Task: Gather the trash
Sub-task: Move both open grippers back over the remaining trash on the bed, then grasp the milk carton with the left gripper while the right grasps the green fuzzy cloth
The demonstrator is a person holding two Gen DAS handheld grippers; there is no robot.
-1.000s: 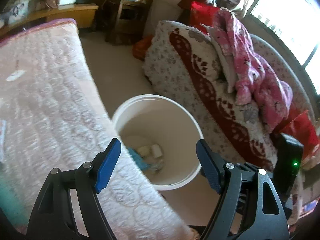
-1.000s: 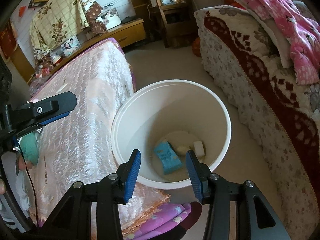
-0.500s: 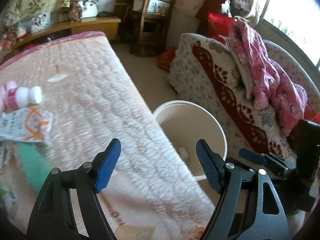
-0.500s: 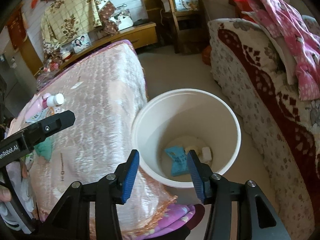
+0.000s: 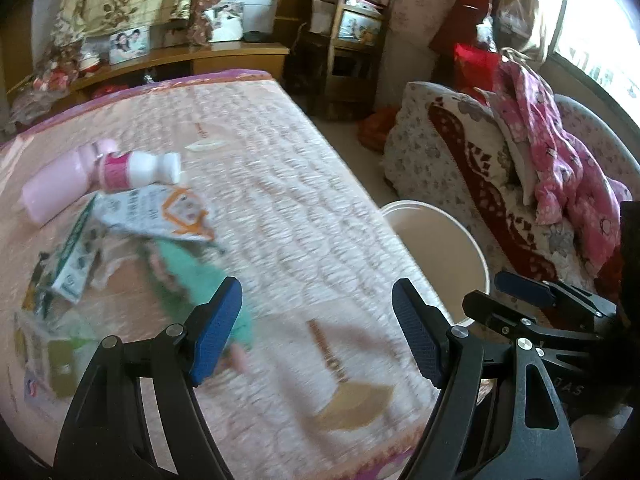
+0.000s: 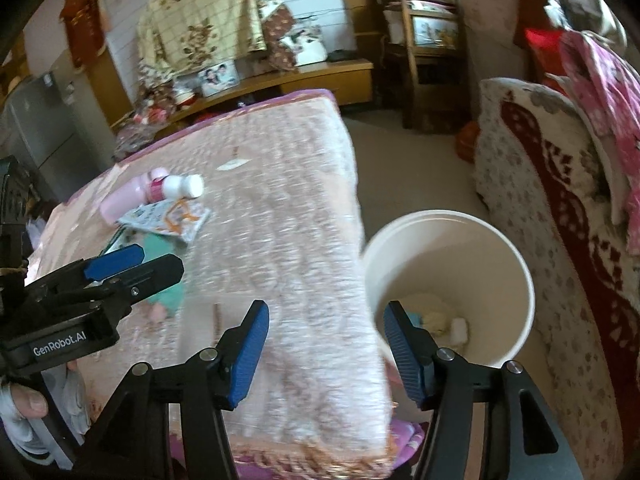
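A white bucket (image 6: 448,280) stands on the floor beside the pink quilted table (image 5: 280,208) and holds a blue packet and white scraps. Trash lies on the table's left: a pink-and-white bottle (image 5: 136,170), a white-and-orange wrapper (image 5: 160,212), a green-and-white carton (image 5: 76,256) and a green wrapper (image 5: 192,276). My left gripper (image 5: 316,336) is open and empty over the table, right of the trash. My right gripper (image 6: 326,348) is open and empty over the table's near edge beside the bucket. The left gripper also shows in the right wrist view (image 6: 116,268).
A sofa with a floral and red cover (image 6: 560,184) and pink clothes (image 5: 560,152) stands right of the bucket. A wooden shelf (image 5: 344,60) and a low cabinet (image 6: 312,80) stand at the back. The bucket also shows in the left wrist view (image 5: 440,248).
Both grippers have swung left from over the bucket to over the table. The pile of trash on the table has come into view. Both stay open and empty.
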